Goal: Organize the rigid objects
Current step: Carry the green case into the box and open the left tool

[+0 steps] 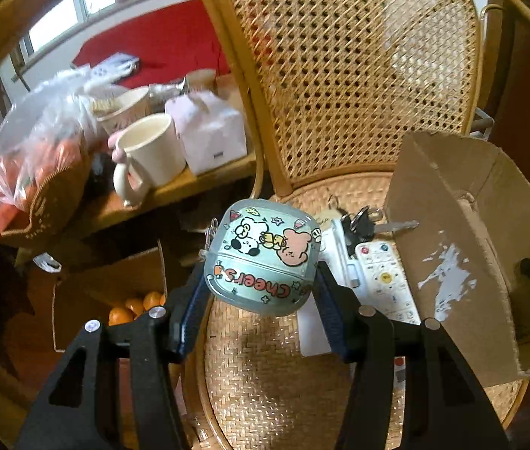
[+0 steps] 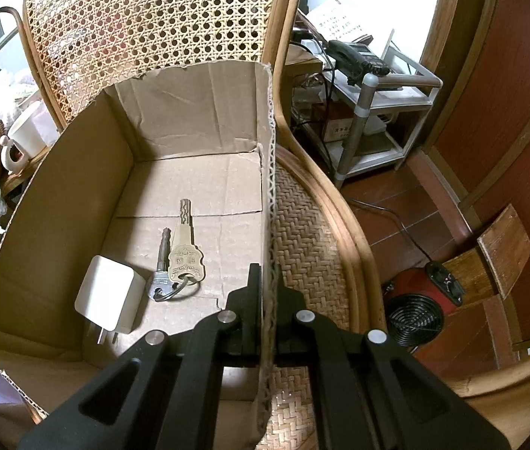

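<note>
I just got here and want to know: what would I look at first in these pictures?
Probably the little mint case with cartoon bears, held up between the left gripper fingers above the woven chair seat. Next, the cardboard box on the chair, with keys and a white charger inside; the right gripper pinches its wall.

One cardboard box point(image 2: 189, 120), two keys point(image 2: 180, 251), one charger point(image 2: 109, 292), one remote point(image 1: 385, 281)
</note>
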`<state>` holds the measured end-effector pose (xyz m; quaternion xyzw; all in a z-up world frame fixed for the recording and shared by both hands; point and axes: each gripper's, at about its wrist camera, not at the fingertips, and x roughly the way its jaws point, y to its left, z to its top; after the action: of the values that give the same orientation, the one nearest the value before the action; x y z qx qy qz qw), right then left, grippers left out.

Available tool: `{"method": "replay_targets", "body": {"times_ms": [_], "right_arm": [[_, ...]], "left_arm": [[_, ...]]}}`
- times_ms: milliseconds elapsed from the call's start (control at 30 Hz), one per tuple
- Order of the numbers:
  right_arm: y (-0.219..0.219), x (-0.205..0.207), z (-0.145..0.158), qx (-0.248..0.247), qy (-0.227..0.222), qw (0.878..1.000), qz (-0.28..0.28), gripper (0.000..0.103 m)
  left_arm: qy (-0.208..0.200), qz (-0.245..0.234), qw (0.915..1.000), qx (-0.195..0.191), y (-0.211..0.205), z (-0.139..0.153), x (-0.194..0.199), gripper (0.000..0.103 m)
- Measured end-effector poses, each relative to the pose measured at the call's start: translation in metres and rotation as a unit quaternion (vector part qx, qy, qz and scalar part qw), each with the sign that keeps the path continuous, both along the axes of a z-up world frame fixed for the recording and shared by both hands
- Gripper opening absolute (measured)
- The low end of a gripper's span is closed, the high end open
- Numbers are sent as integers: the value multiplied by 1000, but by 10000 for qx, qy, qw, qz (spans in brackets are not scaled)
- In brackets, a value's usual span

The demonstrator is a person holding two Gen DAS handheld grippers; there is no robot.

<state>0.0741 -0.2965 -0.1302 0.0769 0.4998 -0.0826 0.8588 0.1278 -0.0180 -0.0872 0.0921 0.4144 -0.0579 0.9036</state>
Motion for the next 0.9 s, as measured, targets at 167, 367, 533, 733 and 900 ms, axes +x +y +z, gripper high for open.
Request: {"method": "replay_targets", "body": {"times_ms": [167,367,533,733,900], "right_arm": [[0,-1,1,-21,-14,10000,1,5],[2,-2,2,-32,-15,10000,-8,5],[1,-2,2,-47,-10,10000,-9,5],[0,-2,1,-44,7,10000,1,5],[2,-2,1,-63,4,10000,7,5]], "left_arm": [[-258,-86,9996,-51,-10,12,-9,54],[-515,-213,9980,-300,-25,28,-20,54],[-834,-199,9948,-555,-41,44,-36,54],[-1053,-470,9909,-693,-63,54,-52,54],[-1138,-702,9889,-644,-82,54,-59,54]]}}
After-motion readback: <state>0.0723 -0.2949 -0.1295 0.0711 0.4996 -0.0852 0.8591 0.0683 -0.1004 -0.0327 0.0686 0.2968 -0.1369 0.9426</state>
